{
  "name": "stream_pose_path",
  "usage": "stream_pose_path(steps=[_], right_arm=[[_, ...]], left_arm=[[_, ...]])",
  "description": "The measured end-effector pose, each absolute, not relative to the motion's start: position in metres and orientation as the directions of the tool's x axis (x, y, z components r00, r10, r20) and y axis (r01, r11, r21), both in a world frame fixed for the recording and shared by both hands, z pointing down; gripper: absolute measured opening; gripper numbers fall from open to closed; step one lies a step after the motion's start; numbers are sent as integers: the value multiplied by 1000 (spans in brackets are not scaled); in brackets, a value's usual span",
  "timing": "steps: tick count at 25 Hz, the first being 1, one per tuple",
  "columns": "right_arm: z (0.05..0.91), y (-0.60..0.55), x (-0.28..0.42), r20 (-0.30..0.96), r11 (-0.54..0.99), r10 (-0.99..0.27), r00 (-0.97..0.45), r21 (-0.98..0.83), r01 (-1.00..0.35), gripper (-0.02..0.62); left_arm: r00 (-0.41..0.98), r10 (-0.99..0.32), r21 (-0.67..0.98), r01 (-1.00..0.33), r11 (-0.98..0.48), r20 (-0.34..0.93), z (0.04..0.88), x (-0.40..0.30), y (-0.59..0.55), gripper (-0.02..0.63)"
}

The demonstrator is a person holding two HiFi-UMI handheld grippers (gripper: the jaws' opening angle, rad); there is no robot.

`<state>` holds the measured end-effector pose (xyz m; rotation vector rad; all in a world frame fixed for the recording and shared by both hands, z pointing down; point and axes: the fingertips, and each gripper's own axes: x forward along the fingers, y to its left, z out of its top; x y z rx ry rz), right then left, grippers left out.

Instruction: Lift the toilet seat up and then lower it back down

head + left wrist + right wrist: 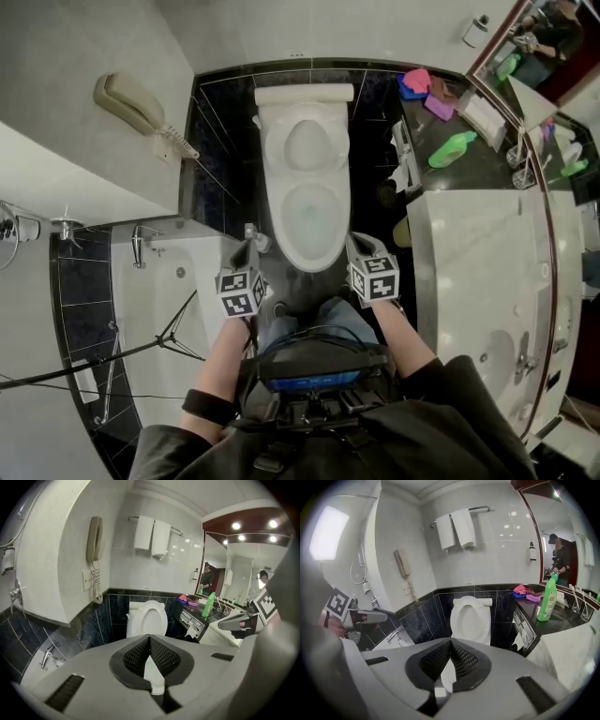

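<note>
Grippers, left (150, 639) and right (451, 641), jaws pressed together and empty, hover before the toilet (309, 220), seat (454, 619) upright against the tank, tub (187, 272) left, counter (469, 169) with bottle (453, 148) right.

A narrow gap is left on either side of the toilet (314, 220). To the toilet's left the gap is bounded by the bathtub (178, 281), on whose ledge a tap (138, 246) is mounted. To its right it is bounded by the counter (469, 244) and the paper holder (523, 629) fixed to the counter's side. Behind the toilet, passage is closed by the raised seat (307, 145) and the wall. Over the bowl, room is left open.
</note>
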<state>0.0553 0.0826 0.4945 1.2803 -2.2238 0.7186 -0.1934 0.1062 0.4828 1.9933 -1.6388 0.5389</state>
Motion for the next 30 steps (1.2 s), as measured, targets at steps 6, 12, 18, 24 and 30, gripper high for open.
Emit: stream_pose_path(steps=[6,12,18,24,30], right_arm=[[501,65,69,616,463,-613,-494,-227,-857,8],[487,33,63,577,570,-577,-579,-224,-791,8],[504,12,58,591,601,-534,-604,-237,-763,8],[508,-19,26,591,627,-524,-613,-219,-747,8],[527,-60,-22,597,638,-513,-617,-215,-739,8]], left_arm=[[182,-786,106,-983,-149,590,482,-170,90,2],[139,-788,54,-990,-134,599,491,-148,66,2],[140,-777,3,-985,-175,614,499,-137,28,2],[174,-769,-75,-958,-277,616,506,-141,-42,2],[203,-743,-108,-931,-348,638,531,-165,-111,2]])
